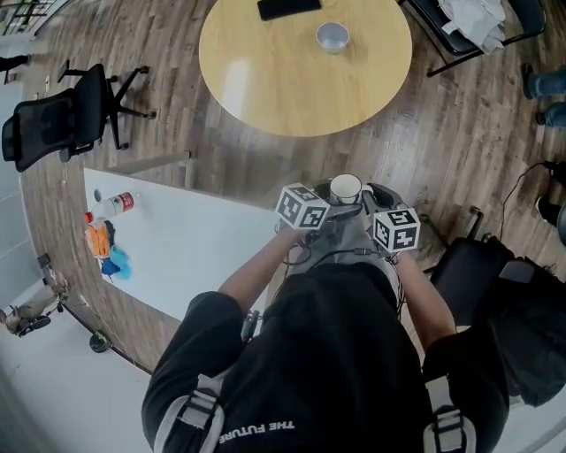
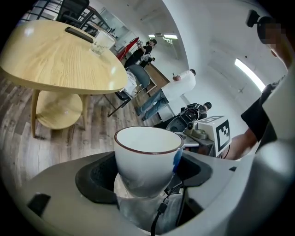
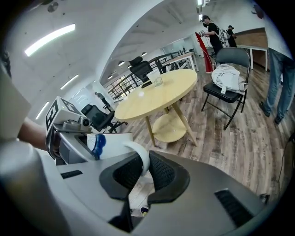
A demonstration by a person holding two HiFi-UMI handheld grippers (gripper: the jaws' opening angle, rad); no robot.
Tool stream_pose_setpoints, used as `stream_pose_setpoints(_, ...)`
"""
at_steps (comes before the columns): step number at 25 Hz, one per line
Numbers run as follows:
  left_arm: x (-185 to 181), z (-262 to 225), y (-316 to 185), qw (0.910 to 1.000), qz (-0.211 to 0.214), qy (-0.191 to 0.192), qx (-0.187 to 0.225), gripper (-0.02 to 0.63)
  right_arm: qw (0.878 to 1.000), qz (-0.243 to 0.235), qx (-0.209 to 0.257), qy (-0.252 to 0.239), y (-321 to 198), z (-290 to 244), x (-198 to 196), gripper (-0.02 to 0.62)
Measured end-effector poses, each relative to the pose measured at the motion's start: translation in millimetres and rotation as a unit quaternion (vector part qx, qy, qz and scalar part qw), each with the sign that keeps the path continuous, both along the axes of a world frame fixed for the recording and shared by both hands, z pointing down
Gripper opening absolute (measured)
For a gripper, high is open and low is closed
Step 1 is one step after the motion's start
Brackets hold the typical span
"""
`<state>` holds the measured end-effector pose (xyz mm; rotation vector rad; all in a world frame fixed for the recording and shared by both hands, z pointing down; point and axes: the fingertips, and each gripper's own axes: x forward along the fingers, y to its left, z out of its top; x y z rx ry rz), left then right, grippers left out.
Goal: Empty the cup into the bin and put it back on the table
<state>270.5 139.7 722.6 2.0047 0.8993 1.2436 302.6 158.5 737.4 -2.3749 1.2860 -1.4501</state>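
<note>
Two grippers, the left gripper (image 2: 146, 171) and the right gripper (image 3: 144, 169), one cup (image 1: 345, 188), one round table (image 1: 265, 80) with one glass (image 1: 332, 37) and one phone (image 1: 289, 8) on it, one white desk (image 1: 195, 252) with one bottle (image 1: 113, 206) on it, and two chairs, an office chair (image 1: 49, 128) and a folding chair (image 3: 233, 54), are in view

Person: black short-sleeved T-shirt (image 1: 336, 354), white lettering (image 1: 256, 431) low on the back, pale grey straps (image 1: 199, 411) with dark buckles over both shoulders. Left hand-held gripper (image 2: 147, 175) and right hand-held gripper (image 3: 143, 166): smooth grey shells, black ribbed jaw pads, a white cube (image 1: 302, 207) of black square markers on each, thin black cables (image 2: 162, 212).
</note>
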Motion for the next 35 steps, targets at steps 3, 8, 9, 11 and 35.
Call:
stream_pose_setpoints(3, -1, 3, 1, 1.0000, 0.002, -0.004, 0.001, 0.377, 1.000, 0.007, 0.000, -0.005, 2, 4, -2, 0.051)
stream_pose_setpoints(8, 0, 4, 2, 0.9999, 0.004, 0.005, 0.008, 0.377, 1.000, 0.006, 0.002, -0.002, 2, 5, 0, 0.051)
stream_pose_setpoints(9, 3, 1, 2, 0.9998, 0.004, 0.017, 0.014, 0.377, 1.000, 0.004, 0.004, 0.004, 3, 2, 2, 0.051)
stream_pose_setpoints(11, 8, -11, 0, 0.9983, 0.003, 0.050, 0.030, 0.377, 1.000, -0.002, 0.015, 0.023, 0, -11, 7, 0.051)
stream_pose_setpoints(35, -72, -240, -173, 0.8470, -0.251, 0.371, 0.286, 0.377, 0.890, -0.240, 0.256, 0.291, -196, -252, -66, 0.051)
